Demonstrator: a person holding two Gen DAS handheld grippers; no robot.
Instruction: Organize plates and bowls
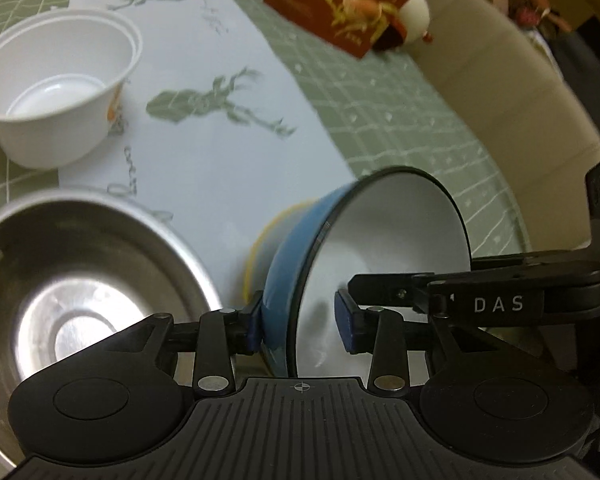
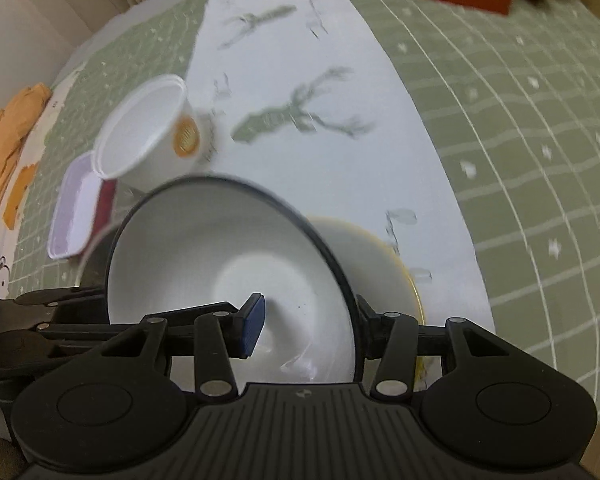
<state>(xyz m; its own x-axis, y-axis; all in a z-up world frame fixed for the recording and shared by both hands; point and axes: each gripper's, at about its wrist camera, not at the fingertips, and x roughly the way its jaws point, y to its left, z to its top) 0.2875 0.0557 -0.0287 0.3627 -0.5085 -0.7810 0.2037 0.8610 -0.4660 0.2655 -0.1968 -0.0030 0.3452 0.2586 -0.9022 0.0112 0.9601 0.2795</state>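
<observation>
A blue bowl [image 1: 288,264] with a white inside [image 2: 204,248] hangs tilted above the table. My right gripper [image 2: 308,320] is shut on it, one pad on the inner floor and the other finger outside, behind the rim. Its black finger [image 1: 380,282] reaches into the bowl from the right in the left wrist view. My left gripper [image 1: 302,324] is open astride the bowl's near wall: the left pad touches the blue outside, the right pad stands apart inside. A yellow-rimmed white plate [image 2: 384,268] lies under the bowl. A steel bowl [image 1: 80,280] sits at the lower left.
A white plastic bowl [image 1: 60,92] stands at the far left on the deer-print runner [image 1: 228,132]. A red box [image 1: 340,0] lies at the back. A white tray [image 2: 76,208] and an orange cloth [image 2: 12,132] lie left of the bowls. The table's edge [image 1: 512,200] curves on the right.
</observation>
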